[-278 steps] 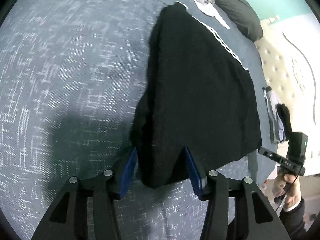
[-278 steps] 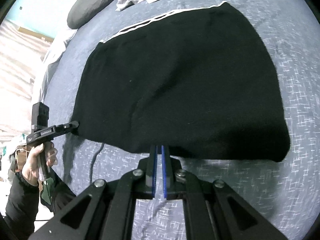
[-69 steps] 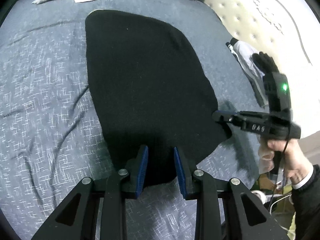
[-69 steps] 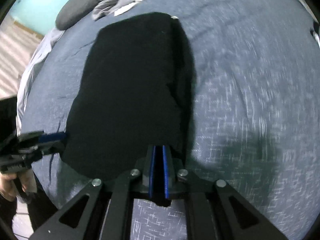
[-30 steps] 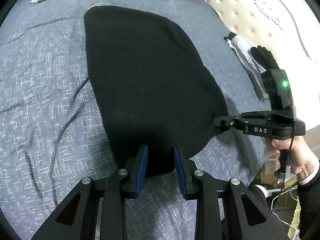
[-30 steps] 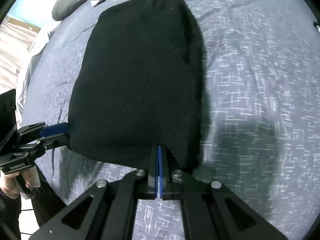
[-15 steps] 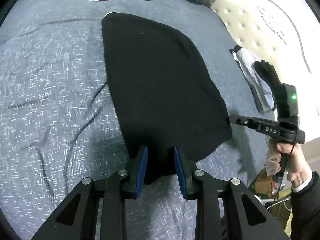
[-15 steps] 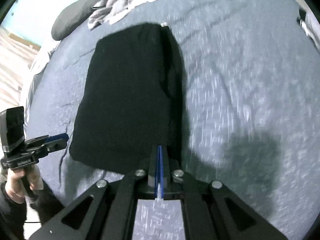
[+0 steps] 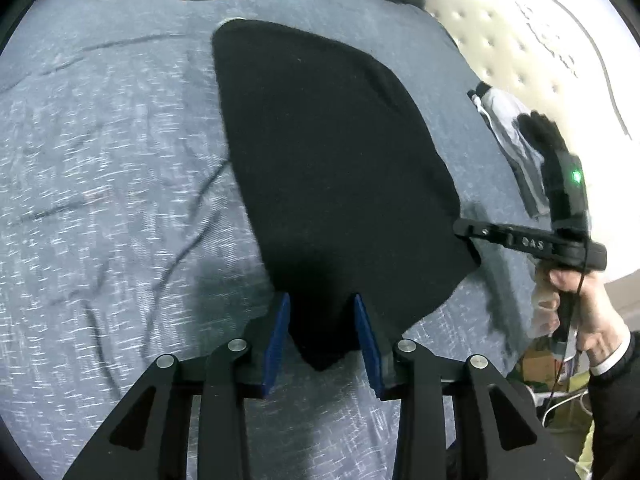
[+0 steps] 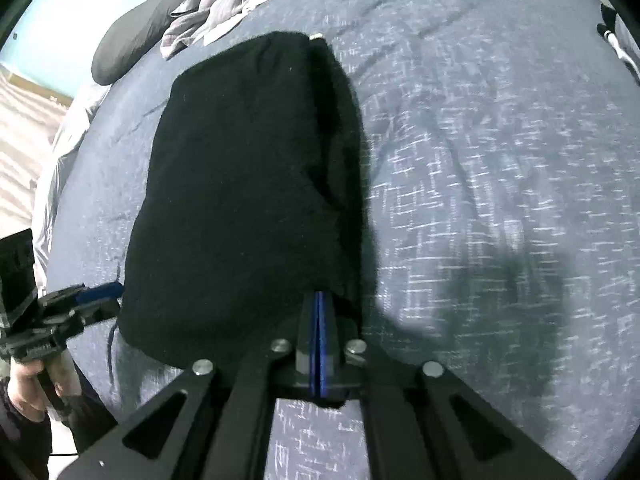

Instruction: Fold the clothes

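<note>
Black tool (image 9: pixel 322 312) frames, blue pads (image 9: pixel 276 332), silver screws; dark sleeve (image 9: pixel 616 408), white cuff.

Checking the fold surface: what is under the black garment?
The black garment lies on the blue-grey bedspread, which shows all around it. Whatever sits directly beneath, including its own folded layers, is covered.

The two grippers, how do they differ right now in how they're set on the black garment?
The left gripper has its jaws apart, with a near corner of the black garment lying between its blue pads, while the right gripper is shut, pads pressed together at the cloth's near edge. The left sits at the garment's left near corner, the right at its right. Both point across the bed.
</note>
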Available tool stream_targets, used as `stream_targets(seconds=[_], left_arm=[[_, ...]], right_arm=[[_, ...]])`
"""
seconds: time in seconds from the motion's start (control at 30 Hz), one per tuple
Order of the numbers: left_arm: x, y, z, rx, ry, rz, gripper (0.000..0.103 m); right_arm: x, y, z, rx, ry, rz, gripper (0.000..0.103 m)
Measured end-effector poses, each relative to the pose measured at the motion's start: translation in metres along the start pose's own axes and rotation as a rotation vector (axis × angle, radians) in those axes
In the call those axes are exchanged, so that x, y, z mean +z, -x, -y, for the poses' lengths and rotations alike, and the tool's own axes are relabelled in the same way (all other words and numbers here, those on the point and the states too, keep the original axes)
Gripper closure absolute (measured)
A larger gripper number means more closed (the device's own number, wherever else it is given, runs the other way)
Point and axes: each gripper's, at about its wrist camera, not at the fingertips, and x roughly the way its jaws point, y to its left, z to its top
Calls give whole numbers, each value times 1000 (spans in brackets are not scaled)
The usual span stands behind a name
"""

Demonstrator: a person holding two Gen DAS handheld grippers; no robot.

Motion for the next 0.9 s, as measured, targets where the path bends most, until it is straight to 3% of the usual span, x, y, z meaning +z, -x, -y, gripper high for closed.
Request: stream_targets(seconds=[0.13,0.23,0.27,0.3,0.37,0.43,0.5,0.6,0.9], left_arm=[[2,-2,-11,-24,29,-16,53],[-1,-8,-13,-53,30,-44,50],[-2,-10,-15,-62,36,-46,49],[-2,-11,-16,-70,48,-44,45],[-2,-13,-22,-89,81,-42,39],[-2,-16,-25,-105,103,-40,37],[-2,-19,-29,-122,121,-38,33],[-1,-24,-33,-147,149,-34,28],[1,-39,-45,-217,221,-22,28]], right_arm=[[-1,13,0,5,-7,25,101],[-3,19,-2,-8,19,32,97],[-4,20,1,4,6,26,90],[-4,20,4,16,-7,20,73],[-5,21,11,41,-32,8,53],[-5,20,15,72,-49,-3,51],[-4,11,12,77,-52,-30,41],[-4,1,12,98,-61,-57,40],[2,-19,24,174,-116,-68,40]])
